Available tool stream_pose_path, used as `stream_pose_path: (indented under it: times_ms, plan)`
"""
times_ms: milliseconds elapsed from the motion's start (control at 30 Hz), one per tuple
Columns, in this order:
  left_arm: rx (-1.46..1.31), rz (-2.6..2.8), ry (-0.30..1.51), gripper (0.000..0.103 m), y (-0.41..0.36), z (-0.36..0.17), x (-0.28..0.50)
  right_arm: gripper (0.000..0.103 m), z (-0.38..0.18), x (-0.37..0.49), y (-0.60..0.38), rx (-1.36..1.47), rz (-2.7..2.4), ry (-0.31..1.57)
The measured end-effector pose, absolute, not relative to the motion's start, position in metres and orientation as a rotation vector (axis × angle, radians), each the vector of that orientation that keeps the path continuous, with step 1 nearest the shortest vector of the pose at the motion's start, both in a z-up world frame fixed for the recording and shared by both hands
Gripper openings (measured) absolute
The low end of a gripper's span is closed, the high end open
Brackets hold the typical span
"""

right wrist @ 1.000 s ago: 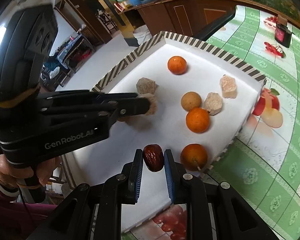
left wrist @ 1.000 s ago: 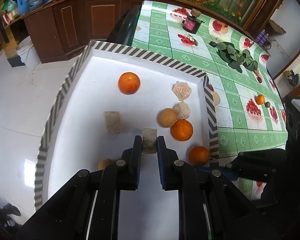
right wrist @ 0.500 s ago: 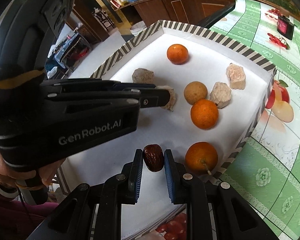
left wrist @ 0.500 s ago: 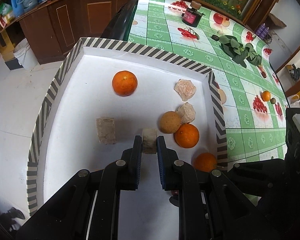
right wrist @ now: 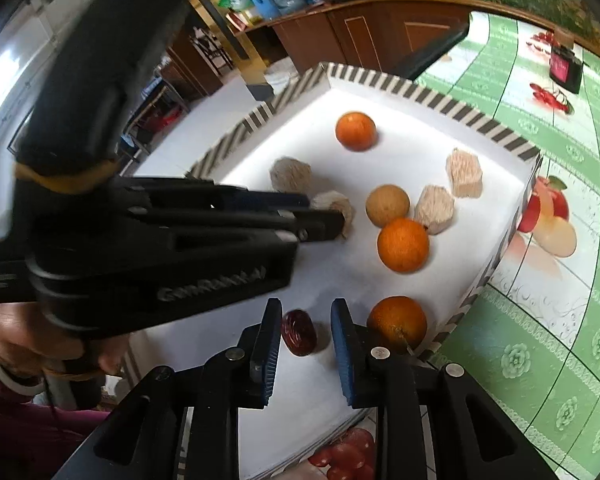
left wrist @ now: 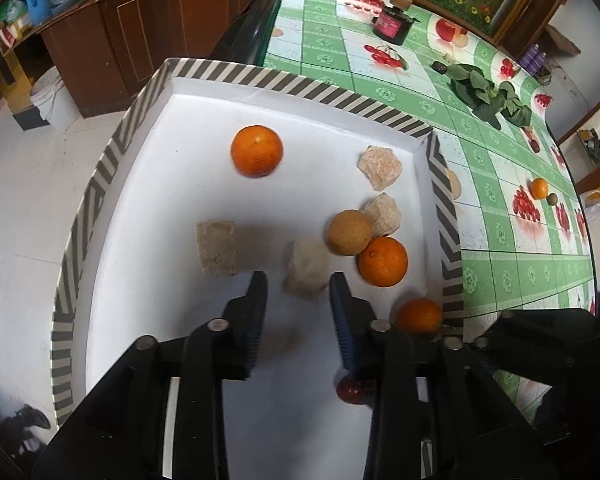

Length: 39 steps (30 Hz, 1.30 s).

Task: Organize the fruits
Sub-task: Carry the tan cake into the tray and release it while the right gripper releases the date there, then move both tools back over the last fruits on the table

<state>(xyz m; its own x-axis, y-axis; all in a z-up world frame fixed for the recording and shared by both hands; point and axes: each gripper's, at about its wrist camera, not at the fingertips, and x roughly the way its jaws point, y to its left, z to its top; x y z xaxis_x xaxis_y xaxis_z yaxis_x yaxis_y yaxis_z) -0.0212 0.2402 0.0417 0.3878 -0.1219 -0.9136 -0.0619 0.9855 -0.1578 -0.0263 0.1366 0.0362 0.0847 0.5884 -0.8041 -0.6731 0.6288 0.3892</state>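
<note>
Now, in the left wrist view, the left gripper [left wrist: 299,294] sits at the bottom middle, and its jaws have just been opening. A pale fuzzy block [left wrist: 307,269] lies between the tips, a bit blurry, and the pads do not press on it. It rests on the floor of the white tray [left wrist: 148,184]. Up from it are a second block [left wrist: 216,247] on the left, a tan ball [left wrist: 349,232], and an orange [left wrist: 383,261] touching the ball on the right. Another orange [left wrist: 257,151] sits alone near the top. A dark red date [left wrist: 351,391] peeks out low on the right.

Next, in the right wrist view, the right gripper [right wrist: 306,330] is at the bottom middle, and its jaws have just been opening too. The date [right wrist: 298,333] lies on the tray [right wrist: 308,384] between the tips, close to the left pad, not squeezed. A third orange [right wrist: 397,323] sits just right of the gripper, by the tray's striped edge.
</note>
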Motion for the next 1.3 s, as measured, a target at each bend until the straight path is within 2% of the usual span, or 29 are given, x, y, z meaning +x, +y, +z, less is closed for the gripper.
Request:
stream_pose_path:
  times_ms: [67, 433, 933, 1300]
  plan:
    - [-0.177, -0.018, 1.155, 0.043, 0.241, 0.047, -0.024, 0.025, 0.041, -0.027, 0.132, -0.088, 0.938, 1.143]
    - [-0.180, -0.005, 1.084, 0.043, 0.220, 0.077, -0.024, 0.025, 0.059, -0.018, 0.083, -0.028, 0.882, 1.116]
    - [-0.169, -0.136, 1.104, 0.043, 0.129, 0.080, -0.007, 0.026, 0.050, -0.010, -0.031, 0.065, 0.654, 1.139]
    - [-0.110, -0.239, 1.129, 0.043, 0.053, 0.074, 0.015, 0.029, 0.047, 0.013, -0.160, 0.168, 0.385, 1.116]
